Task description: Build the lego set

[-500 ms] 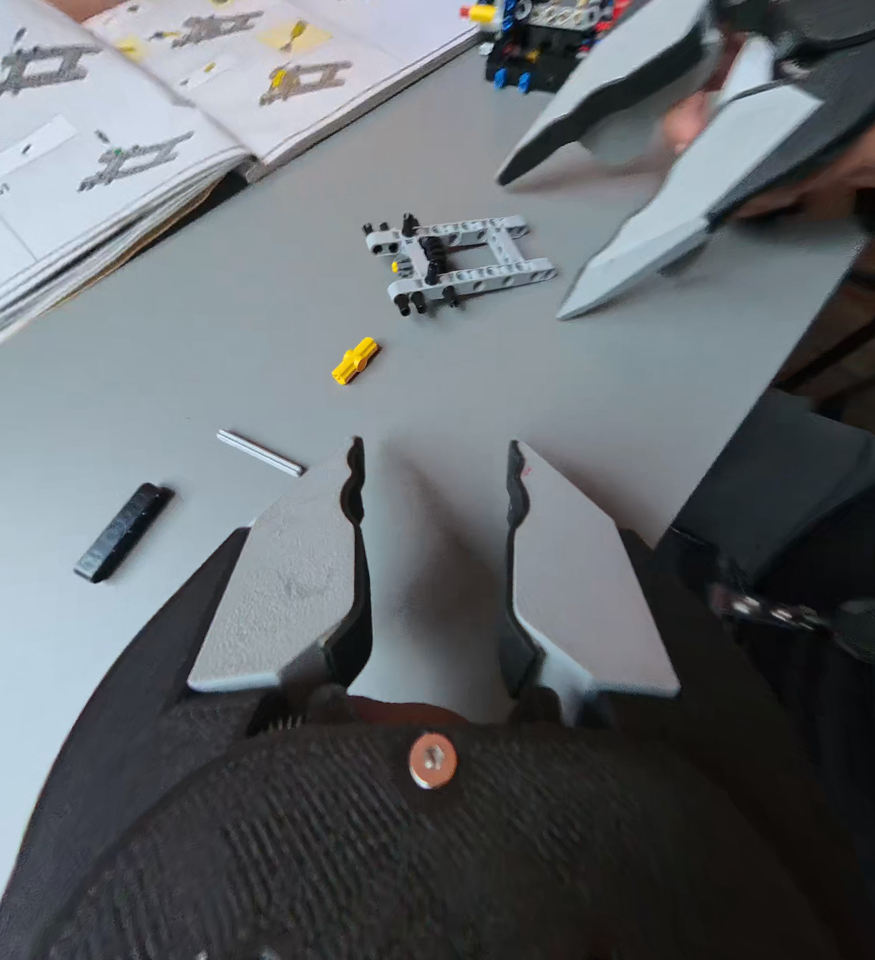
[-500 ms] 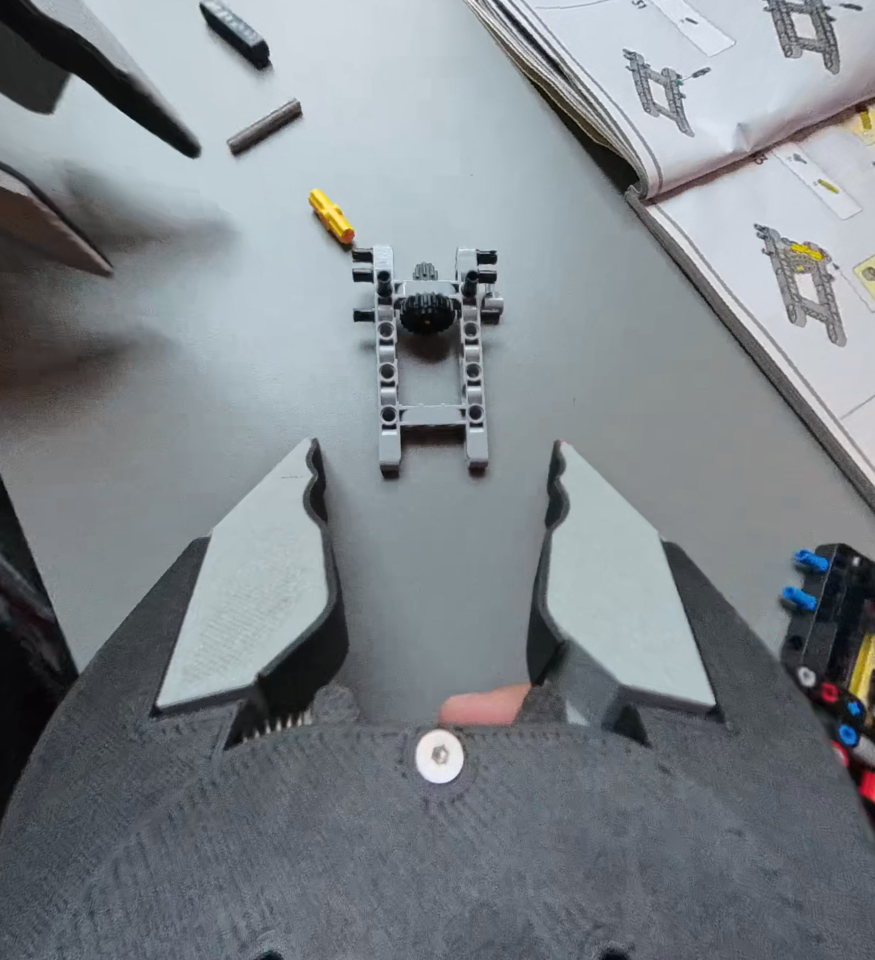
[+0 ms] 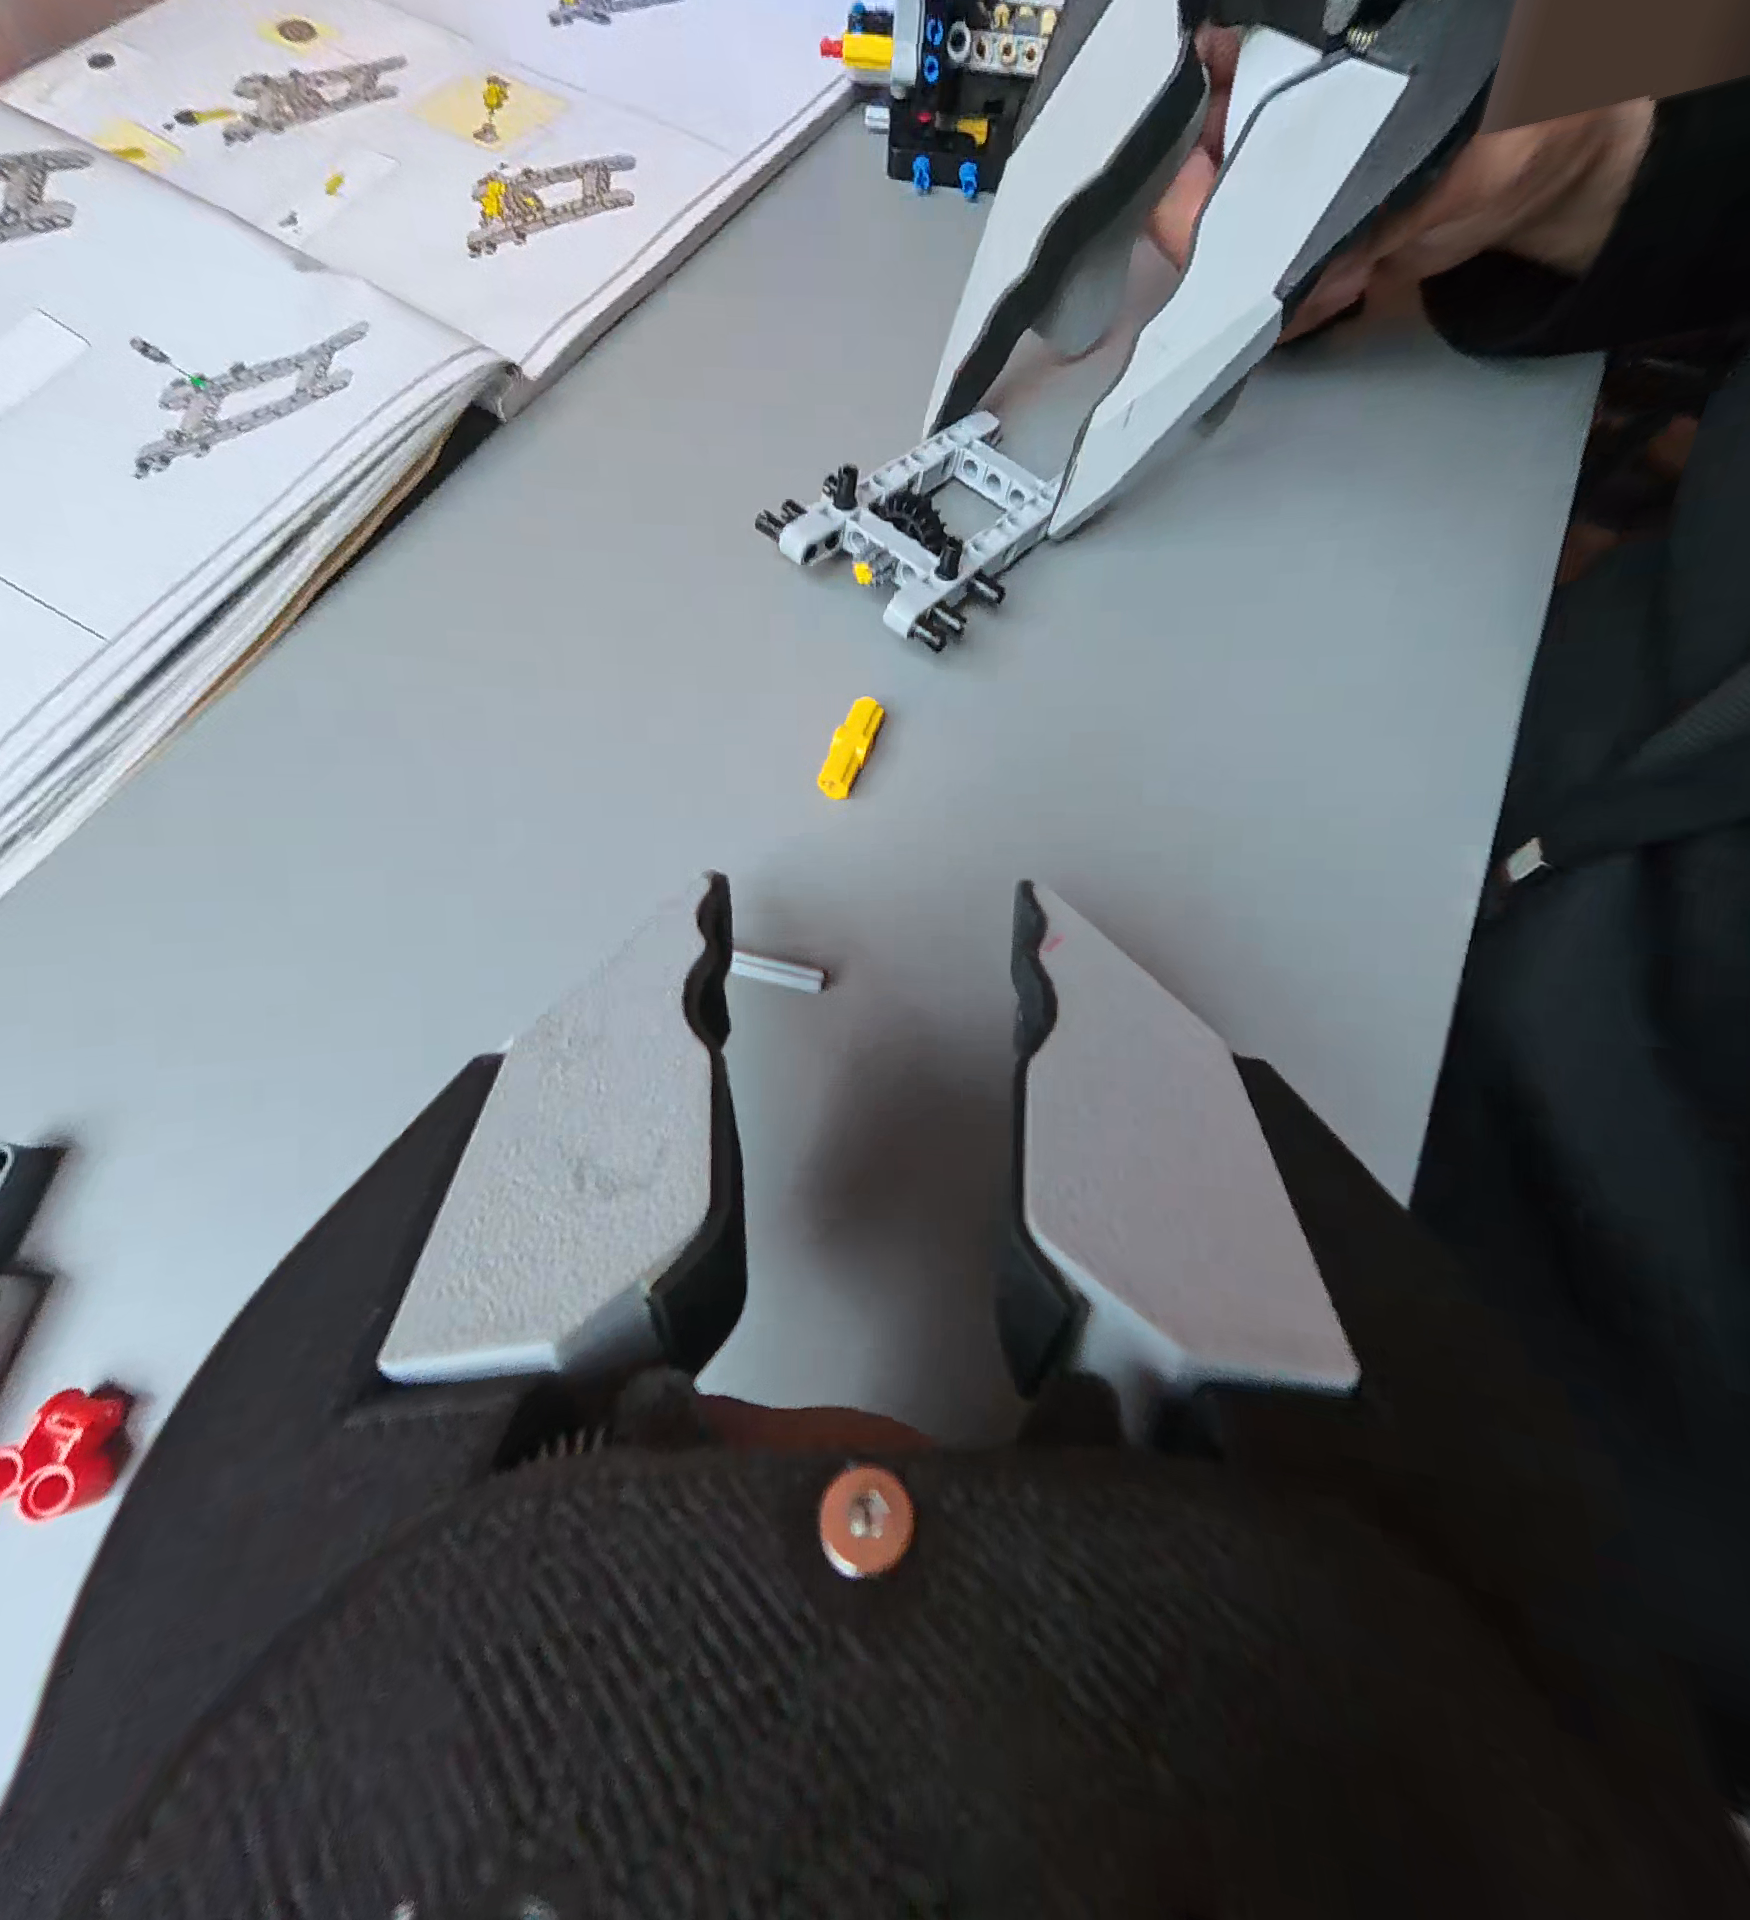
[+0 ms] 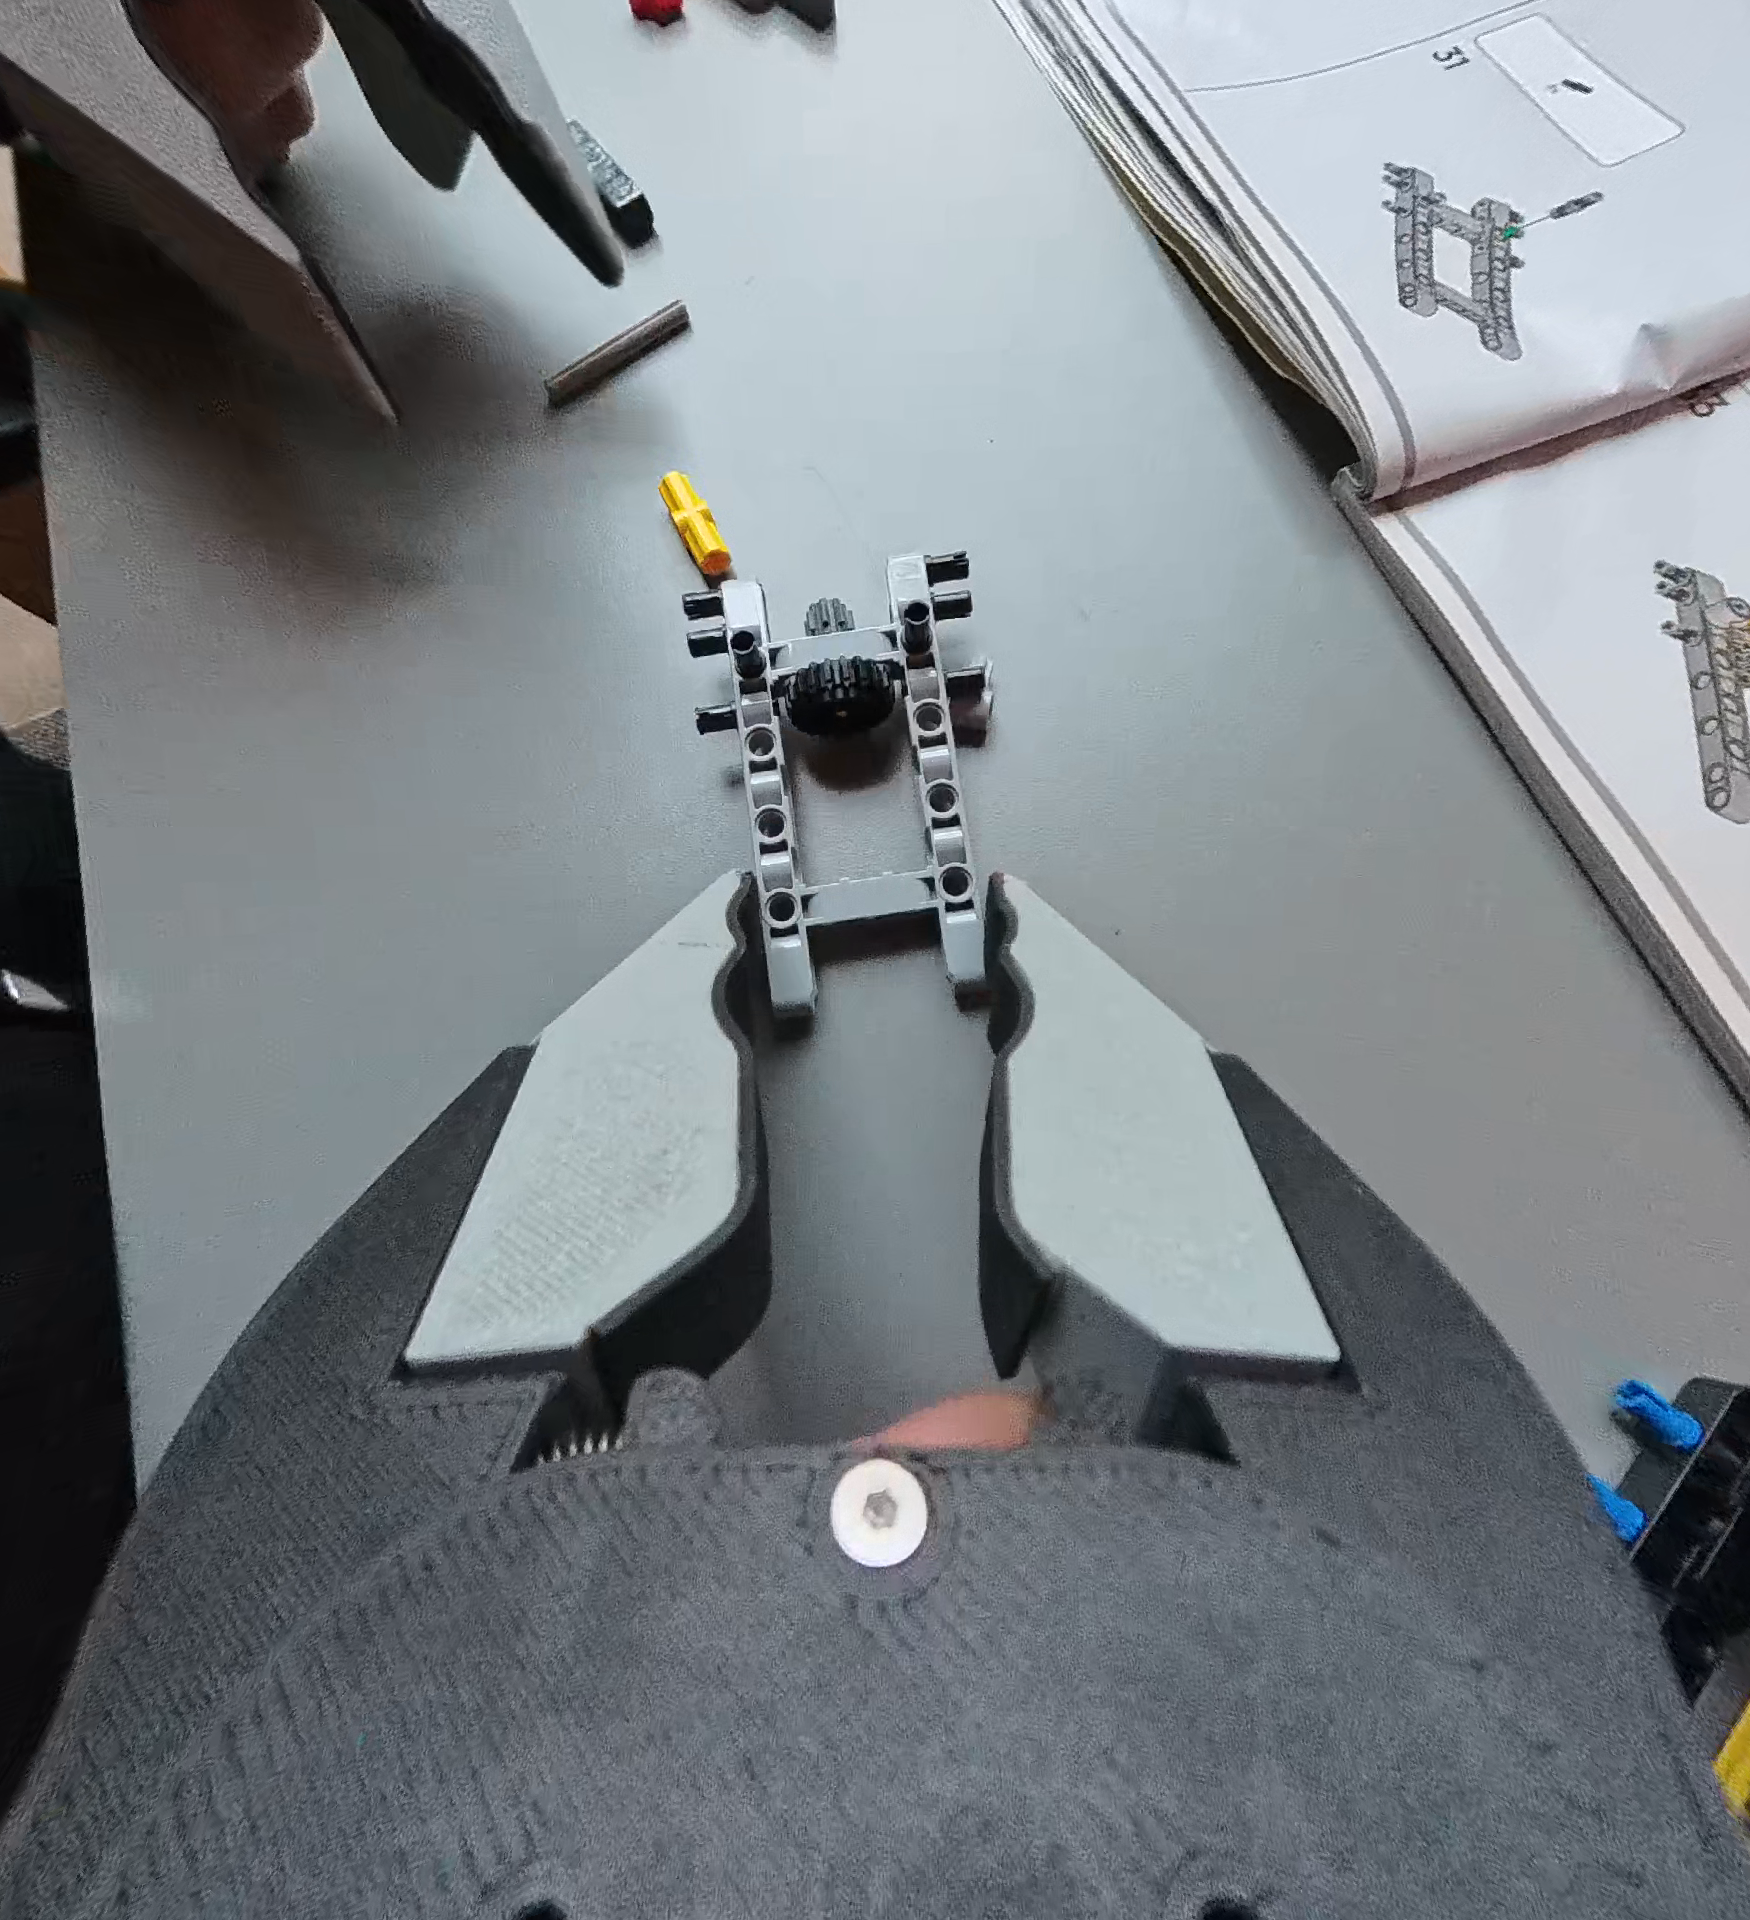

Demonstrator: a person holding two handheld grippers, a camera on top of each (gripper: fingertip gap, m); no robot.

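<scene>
Closing in since half a second ago, right hand-held gripper point(image 4: 871, 935) now straddling near end of grey ladder-shaped lego frame with black gear point(image 4: 850, 769) on grey table point(image 4: 1162, 727), jaws narrowed, grip unconfirmed; left hand-held gripper point(image 3: 866, 935) open, empty, over thin grey axle rod point(image 3: 777, 974).

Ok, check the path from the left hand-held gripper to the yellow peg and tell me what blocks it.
Nothing visible blocks it. The left hand-held gripper is open, with bare table between it and the yellow peg. A short grey rod lies just beside its left fingertip, off the direct line.
</scene>
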